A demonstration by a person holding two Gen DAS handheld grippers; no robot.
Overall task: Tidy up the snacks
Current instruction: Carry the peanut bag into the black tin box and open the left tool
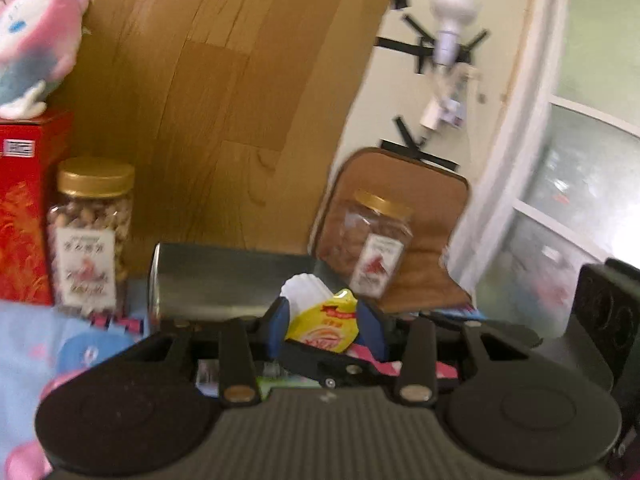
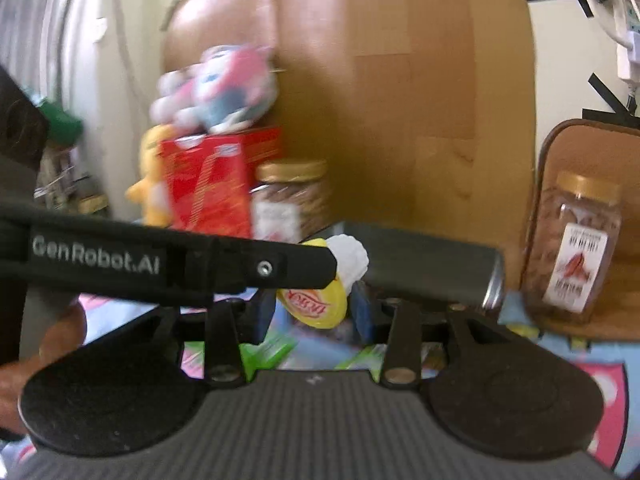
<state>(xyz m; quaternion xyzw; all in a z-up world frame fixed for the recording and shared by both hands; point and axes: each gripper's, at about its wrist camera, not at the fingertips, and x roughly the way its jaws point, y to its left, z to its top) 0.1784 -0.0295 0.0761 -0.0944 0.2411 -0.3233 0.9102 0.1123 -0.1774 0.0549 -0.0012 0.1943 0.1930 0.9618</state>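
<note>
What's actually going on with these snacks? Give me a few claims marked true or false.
1. The left gripper grips a yellow-lidded cup. True.
2. The two jars, the left jar and the right jar, have red lids. False: both lids are gold.
3. A plush toy sits on the red box. True.
4. The right jar stands in front of a green pad. False: the pad behind it is brown.
</note>
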